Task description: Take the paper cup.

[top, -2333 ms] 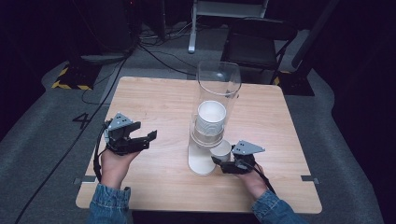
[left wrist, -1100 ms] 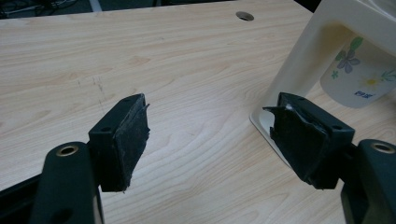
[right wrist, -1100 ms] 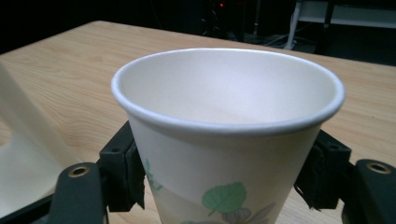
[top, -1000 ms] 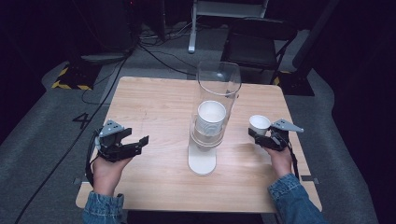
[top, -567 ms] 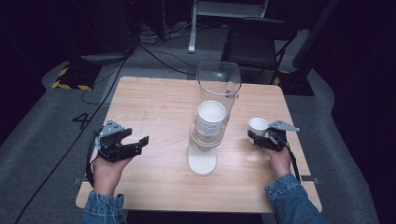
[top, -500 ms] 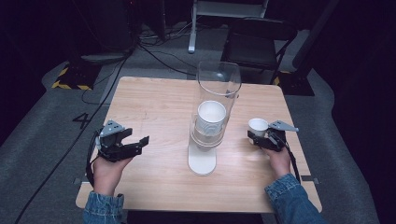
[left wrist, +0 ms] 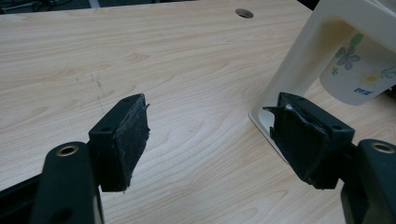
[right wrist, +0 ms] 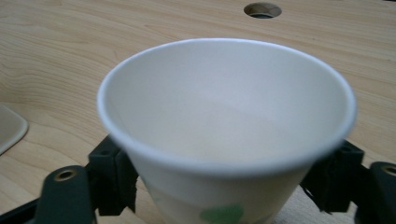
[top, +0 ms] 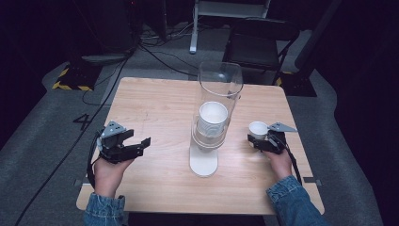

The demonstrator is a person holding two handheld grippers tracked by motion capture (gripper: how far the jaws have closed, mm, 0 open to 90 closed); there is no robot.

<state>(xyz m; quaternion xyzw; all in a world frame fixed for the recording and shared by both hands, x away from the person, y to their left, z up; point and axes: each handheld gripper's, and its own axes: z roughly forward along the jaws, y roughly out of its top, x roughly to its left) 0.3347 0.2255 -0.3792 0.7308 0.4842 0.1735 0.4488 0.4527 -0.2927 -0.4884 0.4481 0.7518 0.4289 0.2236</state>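
Pale wood grain covers the table (top: 155,103), and in the middle of it stands a clear cup dispenser (top: 217,94) on a cream base, a stack of paper cups (top: 212,117) inside. To its right, the right gripper (top: 256,139) has its jaws closed around a single white paper cup (top: 258,129), upright, well apart from the dispenser. The left gripper (top: 136,145) sits on the other side with jaws spread wide, holding nothing, the dispenser's base just beyond its far pad. Cables and a dark chair (top: 261,44) lie behind the table.
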